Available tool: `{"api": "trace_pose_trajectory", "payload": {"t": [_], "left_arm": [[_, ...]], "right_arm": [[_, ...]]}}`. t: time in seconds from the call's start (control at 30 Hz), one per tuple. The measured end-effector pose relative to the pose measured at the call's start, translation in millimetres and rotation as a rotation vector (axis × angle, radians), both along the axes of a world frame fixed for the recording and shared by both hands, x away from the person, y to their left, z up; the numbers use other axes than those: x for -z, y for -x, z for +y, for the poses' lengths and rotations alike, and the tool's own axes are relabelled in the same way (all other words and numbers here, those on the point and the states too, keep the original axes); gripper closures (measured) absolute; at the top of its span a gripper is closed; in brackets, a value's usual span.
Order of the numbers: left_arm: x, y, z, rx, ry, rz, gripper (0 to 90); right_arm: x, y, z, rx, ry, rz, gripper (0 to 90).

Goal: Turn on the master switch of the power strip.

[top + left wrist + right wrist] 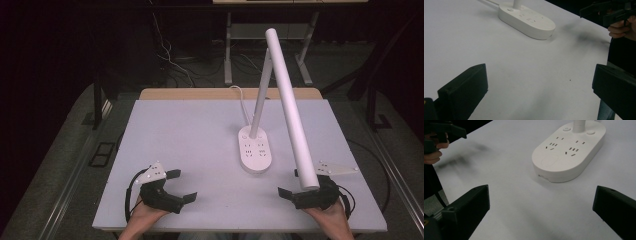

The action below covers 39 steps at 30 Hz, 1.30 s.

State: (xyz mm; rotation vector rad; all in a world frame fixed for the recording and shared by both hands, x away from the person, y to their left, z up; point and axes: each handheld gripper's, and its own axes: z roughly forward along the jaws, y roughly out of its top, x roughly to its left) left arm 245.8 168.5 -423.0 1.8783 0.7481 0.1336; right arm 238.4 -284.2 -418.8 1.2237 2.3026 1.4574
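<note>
A white desk lamp stands on the white table (175, 130). Its oval base (255, 152) carries sockets, and its long tube head (292, 110) slants down toward the front right. My left gripper (184, 185) rests near the front left edge, open with nothing between its jaws. My right gripper (289, 183) sits at the front right, partly behind the tip of the tube head, also open and empty. The left gripper view has the base (526, 20) ahead of my left gripper (539, 87). The right gripper view has the base (569, 152) close ahead of my right gripper (541, 207).
A white cable (242, 100) runs from the lamp base to the table's back edge. A wooden strip (200, 94) lines the back. Beyond it are the legs of another desk (228, 55) and floor cables (170, 60). A hand holds each gripper at the front edge.
</note>
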Motion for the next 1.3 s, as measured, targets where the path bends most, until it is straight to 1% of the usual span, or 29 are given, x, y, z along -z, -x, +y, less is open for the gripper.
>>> {"api": "trace_pose_trajectory", "payload": {"t": [0.2,0.3,0.53,0.73,0.83,0.97,1.1,1.17,1.3], "left_arm": [[-0.1,0.0,0.9,-0.003,0.007,0.004,0.0],[0.0,-0.6,1.7,-0.002,0.008,0.012,0.0],[-1.2,-0.9,2.3,0.006,-0.002,0.019,0.0],[-2.3,-2.4,2.8,0.006,0.003,0.028,0.0],[-3.6,-3.6,3.4,0.007,-0.002,0.031,0.0],[-7.5,-5.6,5.6,0.011,0.006,0.037,0.0],[-14.3,-8.1,6.6,0.017,0.004,0.039,0.0],[-15.2,-8.8,6.4,0.019,0.005,0.038,0.0],[-18.3,-12.0,4.5,0.027,-0.011,0.048,0.0]], "right_arm": [[0.4,-0.2,0.5,-0.004,0.004,0.003,0.4],[0.6,-0.5,0.7,-0.005,0.007,0.02,0.4],[0.8,-0.7,-1.6,-0.007,0.002,0.018,0.4],[0.1,-0.4,-2.6,-0.001,0.002,0.02,0.4],[-0.2,-0.2,-2.7,-0.002,0.002,0.021,0.4],[-0.3,-0.3,-2.9,-0.001,0.001,0.022,0.4],[-0.4,0.4,-2.5,-0.002,0.003,0.021,0.4],[-0.3,0.5,-2.3,-0.004,0.006,0.018,0.4],[-0.1,0.6,-1.9,-0.004,0.005,0.016,0.4]]}}
